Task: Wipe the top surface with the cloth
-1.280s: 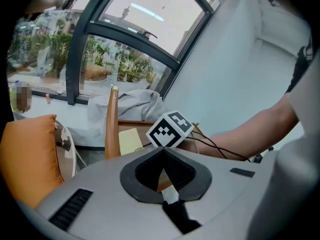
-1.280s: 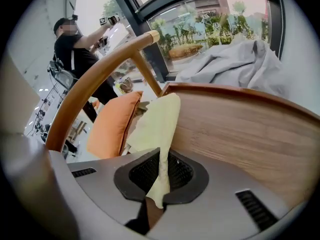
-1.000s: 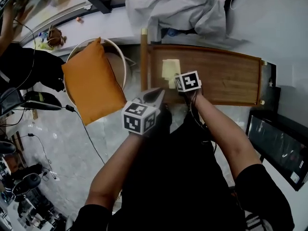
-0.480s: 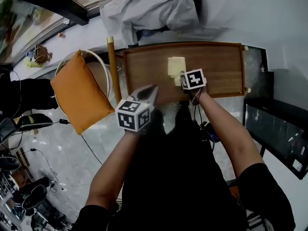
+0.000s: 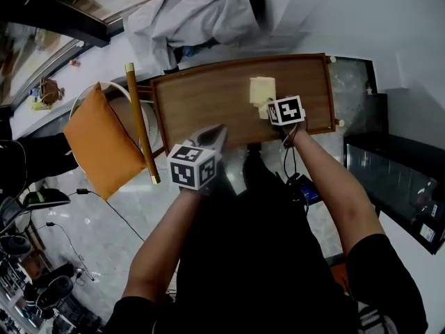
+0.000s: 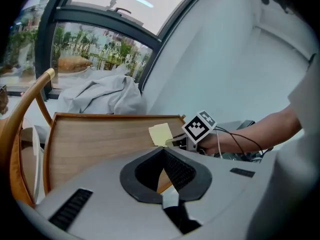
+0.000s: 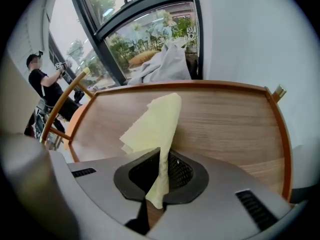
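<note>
While the cloth (image 7: 152,121) lies on the wooden table top (image 5: 201,103), the jaws of the right gripper (image 7: 161,156) clamp its near corner. Left gripper (image 6: 163,153): jaws together, empty, at the table top's near edge.

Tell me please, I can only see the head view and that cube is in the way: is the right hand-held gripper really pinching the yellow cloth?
Observer: Yes. The right gripper view shows the right hand-held gripper with its jaws shut on the yellow cloth, which runs out over the wooden top.
Operator: Is the other one holding something too?
Observer: No. The left gripper view shows the left hand-held gripper with its jaw tips together and nothing between them.
</note>
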`<state>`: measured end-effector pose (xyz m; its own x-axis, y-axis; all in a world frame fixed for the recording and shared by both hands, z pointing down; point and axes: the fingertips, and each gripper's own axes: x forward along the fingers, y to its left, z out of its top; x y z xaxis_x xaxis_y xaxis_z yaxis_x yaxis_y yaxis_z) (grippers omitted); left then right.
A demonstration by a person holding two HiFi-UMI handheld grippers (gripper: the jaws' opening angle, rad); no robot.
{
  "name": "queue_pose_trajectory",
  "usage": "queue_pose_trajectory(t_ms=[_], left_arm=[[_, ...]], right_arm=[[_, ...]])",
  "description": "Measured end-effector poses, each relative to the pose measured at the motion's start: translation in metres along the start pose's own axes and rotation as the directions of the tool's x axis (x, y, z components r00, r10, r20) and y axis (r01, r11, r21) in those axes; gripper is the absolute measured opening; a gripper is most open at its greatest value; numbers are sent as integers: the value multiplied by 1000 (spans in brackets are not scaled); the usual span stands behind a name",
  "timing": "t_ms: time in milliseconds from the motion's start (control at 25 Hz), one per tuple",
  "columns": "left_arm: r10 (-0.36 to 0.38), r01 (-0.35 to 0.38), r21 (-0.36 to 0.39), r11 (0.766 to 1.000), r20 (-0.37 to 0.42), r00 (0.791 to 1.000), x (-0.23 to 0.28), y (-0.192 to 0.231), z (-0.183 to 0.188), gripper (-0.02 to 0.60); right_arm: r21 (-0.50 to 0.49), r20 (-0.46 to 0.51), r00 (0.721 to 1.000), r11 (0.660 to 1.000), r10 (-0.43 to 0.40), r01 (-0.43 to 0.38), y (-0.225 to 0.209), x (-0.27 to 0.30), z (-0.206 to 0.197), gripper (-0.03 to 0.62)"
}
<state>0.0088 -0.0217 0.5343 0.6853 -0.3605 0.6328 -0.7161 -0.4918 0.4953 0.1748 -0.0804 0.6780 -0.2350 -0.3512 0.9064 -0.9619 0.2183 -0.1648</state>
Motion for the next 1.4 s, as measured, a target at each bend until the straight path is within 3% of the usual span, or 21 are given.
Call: queue_pose_trajectory(t_ms=[640, 960, 1160, 1280, 1400], left_arm=[[-26, 27, 10, 1000, -13, 1000, 46, -42, 2, 9], [-51, 51, 22, 998, -6, 999, 58, -50, 10, 9], [-53, 53, 21, 998, -5, 999, 56, -46, 11, 9], [-50, 50, 13, 999, -4, 999, 52, -42, 10, 9], [-47, 47, 9, 999, 4, 999, 44, -37, 11, 9]], right_arm=[[52, 17, 989, 988, -144, 143, -119, -38, -17, 34], [97, -42, 943, 938, -331, 333, -169, -57, -32, 32], [141, -34, 883, 873, -467, 467, -197, -81, -39, 32], [170, -27, 865, 850, -501, 498, -199, -89, -43, 32], [195, 4, 868, 852, -497, 486, -188, -90, -41, 32]])
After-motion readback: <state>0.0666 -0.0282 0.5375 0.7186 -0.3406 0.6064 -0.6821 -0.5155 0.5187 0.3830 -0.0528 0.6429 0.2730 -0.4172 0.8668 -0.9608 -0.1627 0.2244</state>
